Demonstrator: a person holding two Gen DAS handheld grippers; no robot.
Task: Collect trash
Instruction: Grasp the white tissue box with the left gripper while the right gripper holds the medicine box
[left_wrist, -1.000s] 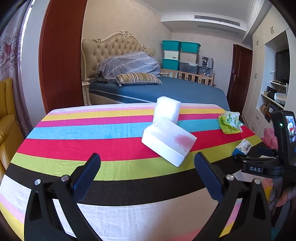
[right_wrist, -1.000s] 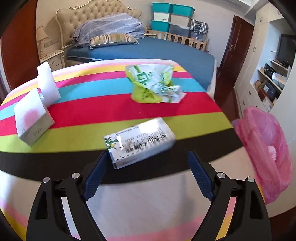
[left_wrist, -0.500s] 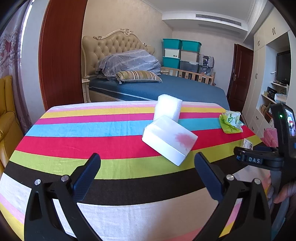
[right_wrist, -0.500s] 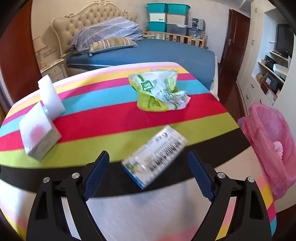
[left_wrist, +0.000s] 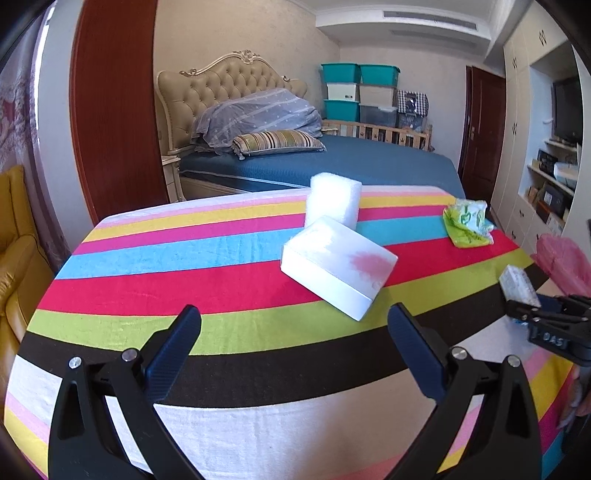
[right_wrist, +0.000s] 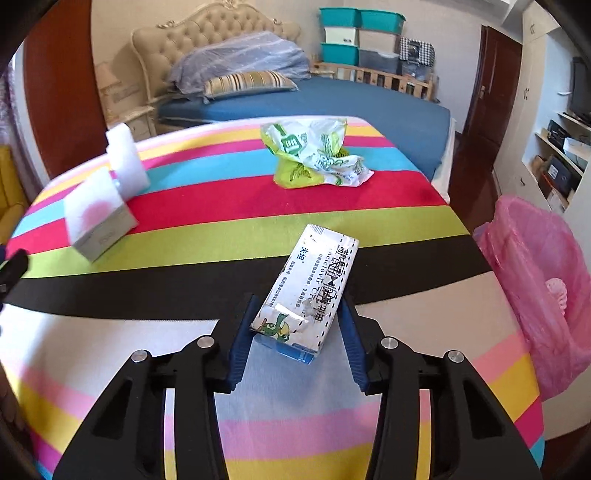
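My right tongs (right_wrist: 295, 332) pinch the torn carton (right_wrist: 310, 291) by its near end, above the desk (right_wrist: 221, 236) edge left of the pink bin bag (right_wrist: 535, 280); it looks light and crushable, so I squeeze the flat sides gently; left tongs (left_wrist: 293, 352) gape, holding nothing.

The left tongs (left_wrist: 293, 347) are held level with the jaws spread wide and nothing between them. The right tongs (right_wrist: 295, 328) are clamped on a small carton (right_wrist: 310, 291), tilted.
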